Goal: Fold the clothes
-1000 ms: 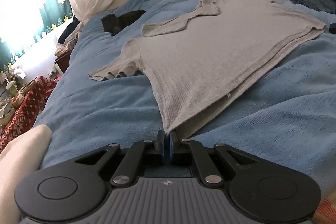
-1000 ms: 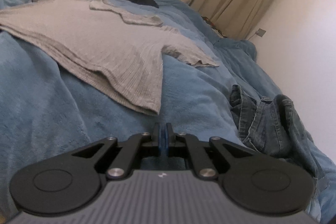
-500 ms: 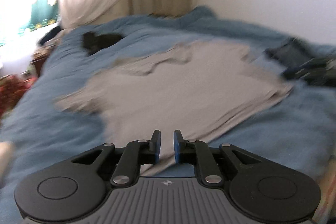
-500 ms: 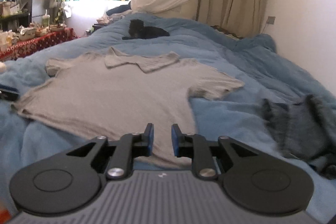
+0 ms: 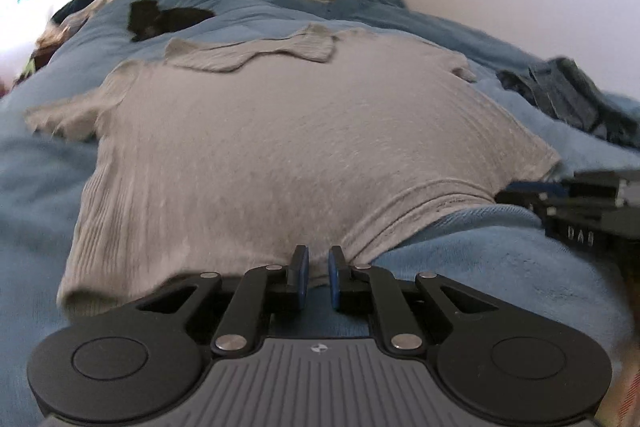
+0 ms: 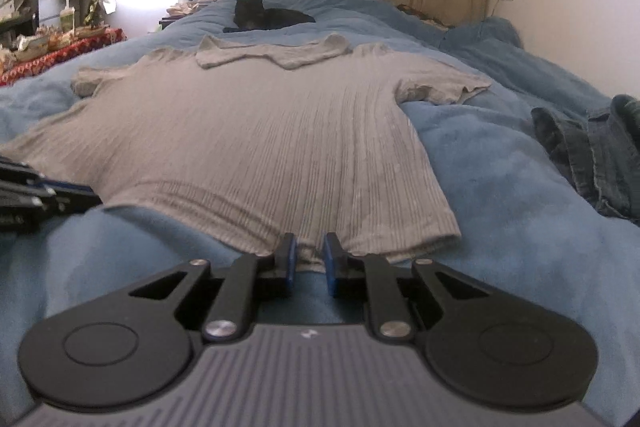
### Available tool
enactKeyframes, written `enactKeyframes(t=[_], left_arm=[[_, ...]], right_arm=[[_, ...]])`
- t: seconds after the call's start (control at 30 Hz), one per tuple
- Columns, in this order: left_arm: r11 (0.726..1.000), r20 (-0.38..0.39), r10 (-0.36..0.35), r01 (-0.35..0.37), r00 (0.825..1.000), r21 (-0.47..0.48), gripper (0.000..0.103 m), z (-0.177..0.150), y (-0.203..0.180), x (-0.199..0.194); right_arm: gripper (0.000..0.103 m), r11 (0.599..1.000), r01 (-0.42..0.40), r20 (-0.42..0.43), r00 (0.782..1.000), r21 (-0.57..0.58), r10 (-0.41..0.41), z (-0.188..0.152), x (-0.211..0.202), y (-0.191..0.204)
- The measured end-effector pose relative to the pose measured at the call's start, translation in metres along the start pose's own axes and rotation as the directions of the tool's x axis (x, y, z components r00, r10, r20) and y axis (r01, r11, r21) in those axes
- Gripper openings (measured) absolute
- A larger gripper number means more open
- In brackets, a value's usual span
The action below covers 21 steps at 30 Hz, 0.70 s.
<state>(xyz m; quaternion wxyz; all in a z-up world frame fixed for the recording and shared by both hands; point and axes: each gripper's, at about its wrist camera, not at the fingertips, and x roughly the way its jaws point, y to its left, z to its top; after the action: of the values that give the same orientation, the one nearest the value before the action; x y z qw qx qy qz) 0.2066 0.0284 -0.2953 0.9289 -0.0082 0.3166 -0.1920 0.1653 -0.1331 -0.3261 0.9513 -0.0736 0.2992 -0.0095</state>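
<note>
- Both grippers have swung round since a second ago: then each sat at a bottom corner of the shirt with its jaws pressed together, now each faces the hem square on with its jaws parted a little.
- Left gripper [image 5: 316, 273]: narrow gap between the blue pads, hem of the grey shirt [image 5: 288, 131] showing just ahead of and between the tips; the pads do not press on the cloth.
- Right gripper [image 6: 307, 261]: same narrow gap, with the hem of the shirt [image 6: 256, 131] lying just beyond the tips, not pinched.
- Shirt lies flat on the blue blanket [image 5: 472, 259], stretching away from both tools, collar at the far end, short sleeves out to either side.
- From the left gripper, the right one [image 5: 580, 203] shows off to the right, near the shirt's bottom corner; from the right gripper, the left one [image 6: 36, 195] shows at the left edge.
- Jeans [image 6: 592, 155] lie crumpled to the right of the right gripper, apart from the shirt.
- A black cat [image 6: 264, 13] lies on the blanket beyond the collar.
</note>
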Motion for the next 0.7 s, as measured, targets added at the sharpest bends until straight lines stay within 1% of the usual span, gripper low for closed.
enactKeyframes(t=[0.07,0.2,0.3,0.37,0.5,0.53,0.6,0.67,0.7], left_arm=[[1.0,0.012,0.01,-0.01,1.0,0.008,0.011,-0.003,-0.002,-0.001],[0.997,0.038,0.04,-0.042,0.998,0.063,0.011,-0.008,-0.009,-0.002],[0.997,0.043,0.05,-0.053,0.998,0.059,0.011,-0.009,-0.011,-0.003],[0.999,0.037,0.042,-0.043,0.998,0.023,0.011,-0.008,-0.008,-0.004],[0.996,0.035,0.041,-0.037,0.999,-0.086,0.012,-0.009,-0.001,-0.01],[0.993,0.044,0.048,-0.043,0.998,-0.109,0.012,-0.01,-0.001,-0.013],[0.991,0.077,0.066,-0.057,0.995,-0.122,0.011,-0.012,-0.006,-0.022],[0.992,0.106,0.082,-0.071,0.991,-0.104,0.011,-0.012,-0.014,-0.032],[0.994,0.129,0.082,-0.071,0.988,-0.087,0.011,-0.01,-0.019,-0.039]], right_arm=[[0.016,1.0,0.013,0.011,1.0,-0.008,-0.013,-0.006,-0.003,0.004],[0.016,1.0,0.028,0.041,0.999,-0.005,-0.028,-0.017,-0.009,0.008],[0.016,0.999,0.033,0.058,0.998,0.0,-0.033,-0.02,-0.01,0.009],[0.016,0.999,0.036,0.063,0.997,0.005,-0.036,-0.019,-0.011,0.008],[0.017,0.999,0.046,0.064,0.997,0.016,-0.047,-0.021,-0.016,0.01],[0.018,0.999,0.05,0.066,0.997,0.015,-0.051,-0.022,-0.018,0.011],[0.018,0.998,0.057,0.066,0.996,0.016,-0.058,-0.021,-0.019,0.011],[0.023,0.997,0.073,0.061,0.995,0.019,-0.074,-0.015,-0.025,0.011],[0.032,0.997,0.075,0.087,0.993,0.032,-0.077,-0.01,-0.034,0.012]])
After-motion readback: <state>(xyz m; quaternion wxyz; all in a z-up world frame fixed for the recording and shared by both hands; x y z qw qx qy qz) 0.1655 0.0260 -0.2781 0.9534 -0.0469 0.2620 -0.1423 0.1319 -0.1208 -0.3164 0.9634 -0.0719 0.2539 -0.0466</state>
